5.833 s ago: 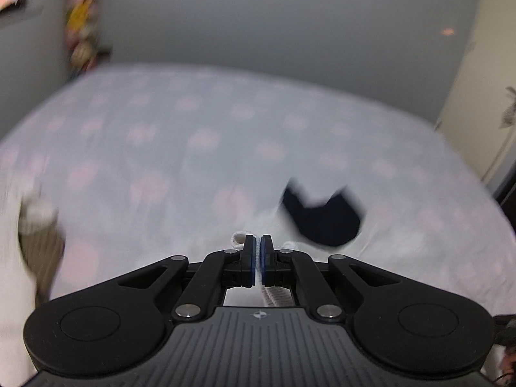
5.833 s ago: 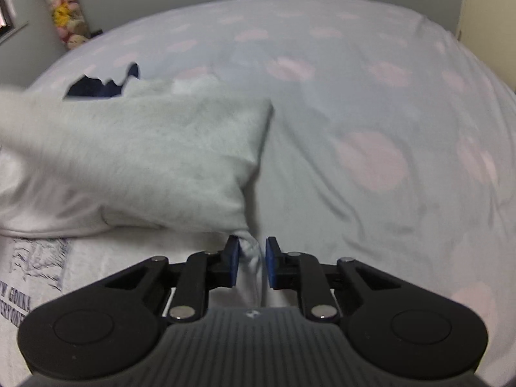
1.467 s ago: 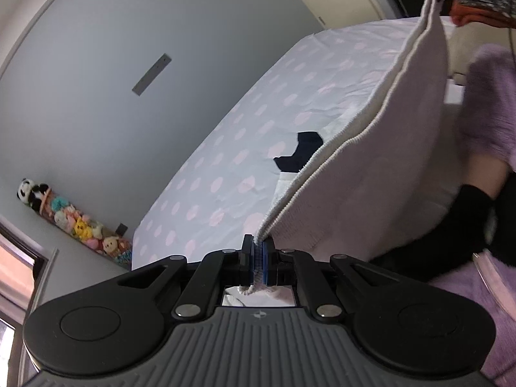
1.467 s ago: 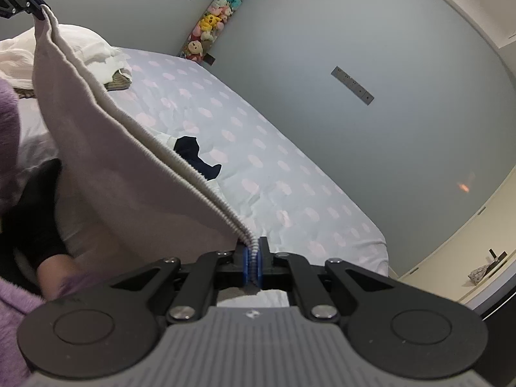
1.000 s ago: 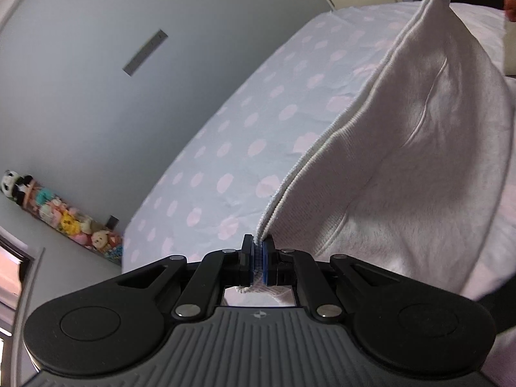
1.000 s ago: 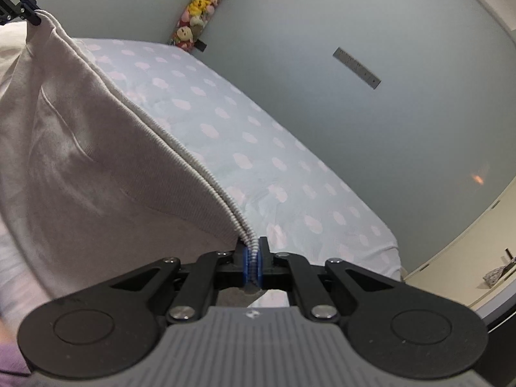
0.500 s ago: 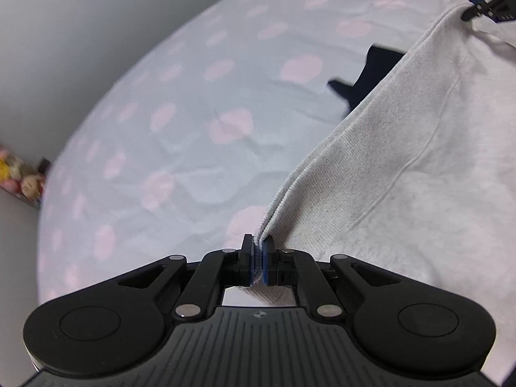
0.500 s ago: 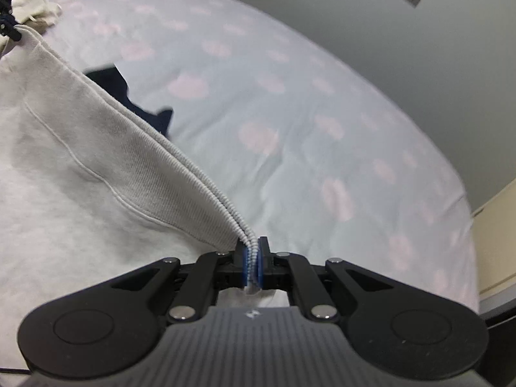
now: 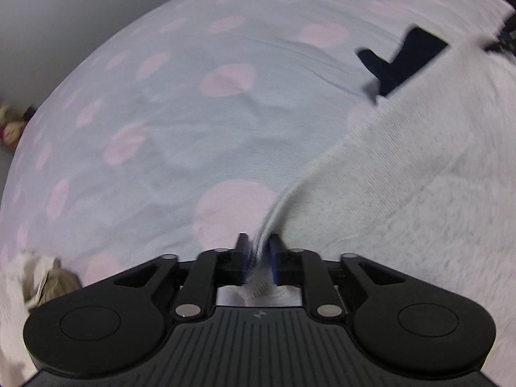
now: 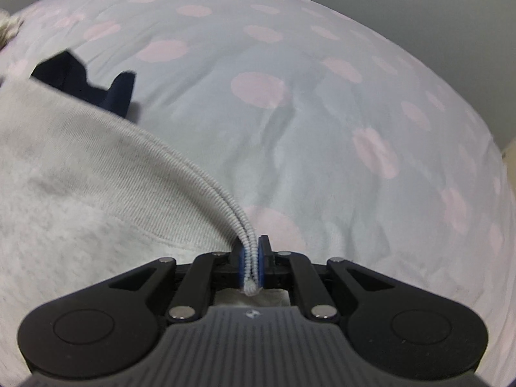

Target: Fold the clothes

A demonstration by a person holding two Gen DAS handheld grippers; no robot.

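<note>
A light grey sweatshirt lies spread on the bed, its ribbed hem stretched between my two grippers. The left gripper hovers just over the sheet with its jaws opening. A corner of the hem still sits loosely in the gap, and the pads no longer press on it. In the right wrist view the same sweatshirt fills the left side. The right gripper still pinches the doubled ribbed hem between its blue pads, though its jaws are beginning to open.
The bed has a pale blue sheet with pink dots. A dark navy garment lies beyond the sweatshirt's far edge. A heap of white and tan clothes sits at the near left. Plush toys stand by the wall.
Both grippers came down from the air to the bed, laying the sweatshirt flat. The left jaws have parted from the hem; the right ones still pinch it.
</note>
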